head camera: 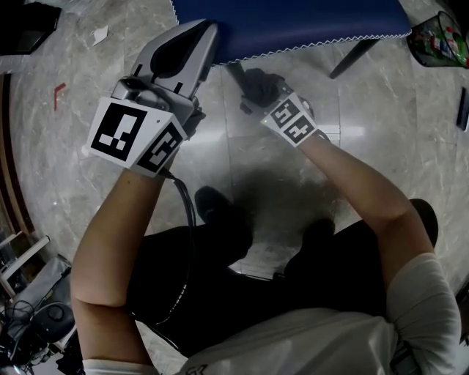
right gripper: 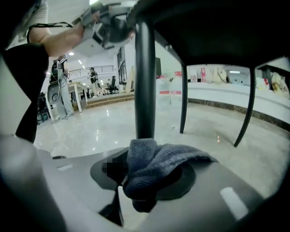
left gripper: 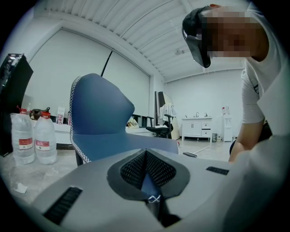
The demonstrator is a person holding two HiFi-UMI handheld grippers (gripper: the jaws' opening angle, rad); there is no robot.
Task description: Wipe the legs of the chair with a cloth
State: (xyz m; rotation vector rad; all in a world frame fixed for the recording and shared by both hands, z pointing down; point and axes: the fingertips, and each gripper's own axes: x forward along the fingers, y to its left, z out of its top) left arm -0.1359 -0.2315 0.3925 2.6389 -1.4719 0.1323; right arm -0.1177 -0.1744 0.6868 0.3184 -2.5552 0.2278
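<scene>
The chair's blue seat (head camera: 293, 22) with white edge stitching fills the top of the head view. My left gripper (head camera: 207, 38) is shut on the seat's front edge; in the left gripper view blue seat material (left gripper: 113, 145) runs in between its jaws (left gripper: 147, 179). A dark front leg (head camera: 237, 73) drops from the seat. My right gripper (head camera: 262, 89) is shut on a bunched grey-blue cloth (right gripper: 154, 165), which presses against that leg (right gripper: 145, 68). In the right gripper view the cloth covers the jaws (right gripper: 144, 181).
Two more chair legs (right gripper: 183, 99) (right gripper: 247, 108) stand behind on the glossy marble floor (head camera: 352, 132). Two water bottles (left gripper: 34, 138) stand left of the chair. A bin (head camera: 440, 36) with litter sits at top right. My shoes (head camera: 212, 205) are just below the grippers.
</scene>
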